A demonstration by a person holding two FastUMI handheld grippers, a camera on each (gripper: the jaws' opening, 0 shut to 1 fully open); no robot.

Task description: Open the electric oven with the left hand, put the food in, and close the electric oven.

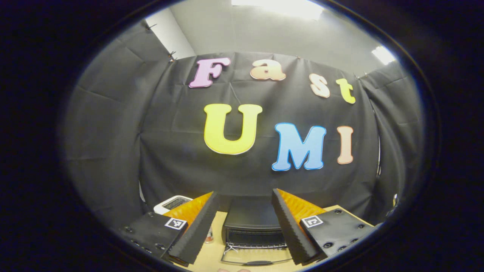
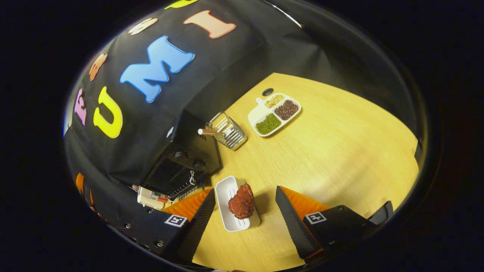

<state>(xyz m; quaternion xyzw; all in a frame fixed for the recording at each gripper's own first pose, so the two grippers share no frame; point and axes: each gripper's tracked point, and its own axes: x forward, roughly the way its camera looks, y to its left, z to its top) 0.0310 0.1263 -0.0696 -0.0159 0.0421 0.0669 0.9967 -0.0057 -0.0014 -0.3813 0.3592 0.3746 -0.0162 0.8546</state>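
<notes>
Two grippers are hanging released above the wooden table [image 2: 340, 151]: the left gripper [image 1: 245, 226] is facing the black electric oven [image 1: 254, 226] with its door dropped open, while the right gripper [image 2: 245, 219] is hovering, fingers spread, over the reddish food [image 2: 241, 204] lying on its white tray [image 2: 227, 192].
</notes>
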